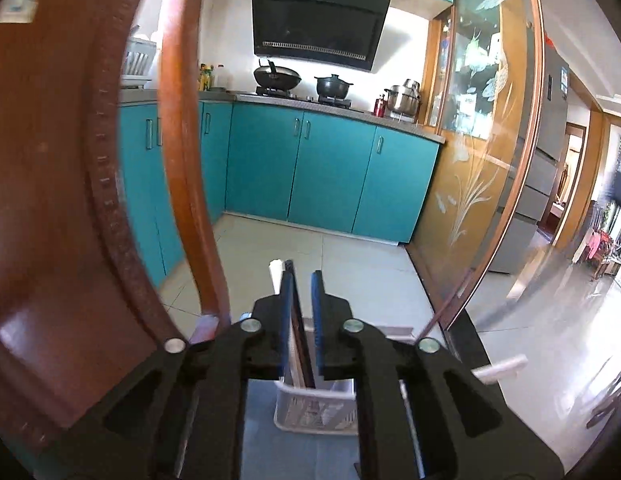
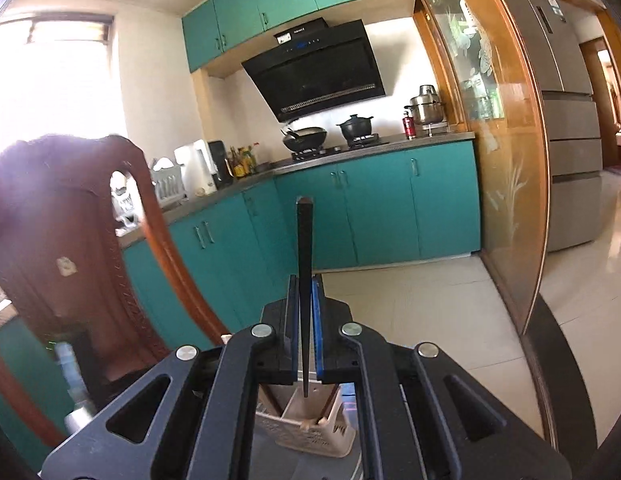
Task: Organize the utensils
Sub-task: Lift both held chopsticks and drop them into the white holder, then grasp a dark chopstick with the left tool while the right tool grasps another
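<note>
In the left wrist view, my left gripper (image 1: 301,280) has its jaws slightly apart with dark chopsticks (image 1: 296,320) lying against the left pad, standing above a white slotted utensil holder (image 1: 310,410). A white utensil tip (image 1: 276,274) rises beside the left finger. In the right wrist view, my right gripper (image 2: 305,284) is shut on a single dark chopstick (image 2: 304,248) held upright, its lower end over the white utensil holder (image 2: 310,432), which holds other dark sticks (image 2: 270,398).
A carved wooden chair back (image 1: 70,200) stands close at the left; it also shows in the right wrist view (image 2: 70,232). Teal cabinets (image 1: 330,168), a stove with a wok (image 1: 276,76), a glass sliding door (image 1: 482,140) and a fridge (image 2: 566,120) lie ahead. A white utensil handle (image 1: 500,367) sticks out right.
</note>
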The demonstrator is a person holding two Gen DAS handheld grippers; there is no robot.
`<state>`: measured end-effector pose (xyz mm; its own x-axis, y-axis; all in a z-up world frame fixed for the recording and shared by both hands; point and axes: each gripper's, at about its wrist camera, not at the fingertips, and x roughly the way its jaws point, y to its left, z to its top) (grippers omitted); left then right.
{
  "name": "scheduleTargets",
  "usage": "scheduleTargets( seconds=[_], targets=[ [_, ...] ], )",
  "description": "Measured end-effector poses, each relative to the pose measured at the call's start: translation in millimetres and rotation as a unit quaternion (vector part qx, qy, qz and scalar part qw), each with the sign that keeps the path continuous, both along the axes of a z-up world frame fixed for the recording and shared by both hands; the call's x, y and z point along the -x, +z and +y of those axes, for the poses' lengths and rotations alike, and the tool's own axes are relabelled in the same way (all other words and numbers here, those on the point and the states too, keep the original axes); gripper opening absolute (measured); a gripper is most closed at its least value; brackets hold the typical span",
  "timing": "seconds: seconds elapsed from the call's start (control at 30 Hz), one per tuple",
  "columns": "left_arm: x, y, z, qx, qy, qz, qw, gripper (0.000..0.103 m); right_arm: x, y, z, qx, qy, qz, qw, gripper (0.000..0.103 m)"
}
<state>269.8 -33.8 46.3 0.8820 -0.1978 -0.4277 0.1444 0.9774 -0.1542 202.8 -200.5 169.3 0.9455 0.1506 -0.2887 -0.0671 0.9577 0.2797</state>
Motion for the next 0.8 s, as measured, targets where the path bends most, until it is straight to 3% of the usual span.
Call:
scheduleTargets(
  seconds=[0.07,0.33,0.47,0.63,0.8],
  targets=[
    [17,-2,7,0.003,0.000,-0.001,1.0000,0.021,-16,-13,8,0.003,0.004,0.016,1.000,0.007],
    [62,-46,20,-0.028,0.004,0.041,0.9987,0.022,-48,-60,29,0.023,0.016,0.067,0.997,0.007],
    [72,-74,27,-0.023,0.000,0.078,0.9967,0.022,-51,-68,34,0.034,0.012,0.081,0.996,0.008],
    [78,-96,32,-0.015,-0.002,0.108,0.9940,0.022,-33,-56,30,0.034,0.008,0.057,0.998,0.017],
    [83,-108,31,-0.028,-0.002,0.119,0.9925,0.022,29,-32,21,0.026,0.034,-0.006,0.999,0.017]
  ],
)
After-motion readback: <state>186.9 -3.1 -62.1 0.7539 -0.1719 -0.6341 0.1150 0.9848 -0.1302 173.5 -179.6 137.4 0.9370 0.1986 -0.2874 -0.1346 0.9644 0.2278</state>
